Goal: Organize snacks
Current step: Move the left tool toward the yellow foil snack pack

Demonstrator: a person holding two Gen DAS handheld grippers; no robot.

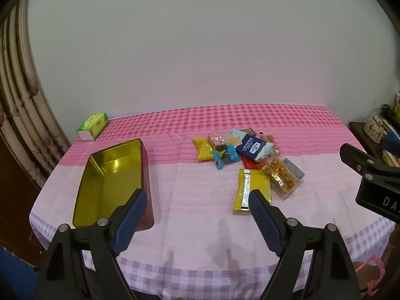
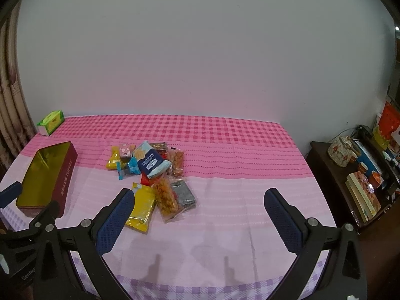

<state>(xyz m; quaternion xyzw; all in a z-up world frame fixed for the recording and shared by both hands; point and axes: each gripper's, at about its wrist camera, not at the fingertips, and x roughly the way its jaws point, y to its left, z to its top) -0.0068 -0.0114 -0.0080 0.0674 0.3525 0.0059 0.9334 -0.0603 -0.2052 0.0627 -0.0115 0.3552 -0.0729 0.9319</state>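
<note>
Both the left gripper and right gripper hover spread wide, holding nothing. The snack pile lies ahead-left of the right gripper; the tin sits left, tissue box beyond.

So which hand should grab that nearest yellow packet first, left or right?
Probably right: the right gripper is open, with the yellow packet beside its left finger. The left gripper sits nearer the tin.

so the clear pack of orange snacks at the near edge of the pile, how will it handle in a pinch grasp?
The clear pack of orange snacks looks like thin film over lumpy pieces: probably light and crinkly, sagging if pinched at one end. Contents may crush under a hard squeeze. It overlaps the grey packet, so lifting may drag that along.
</note>
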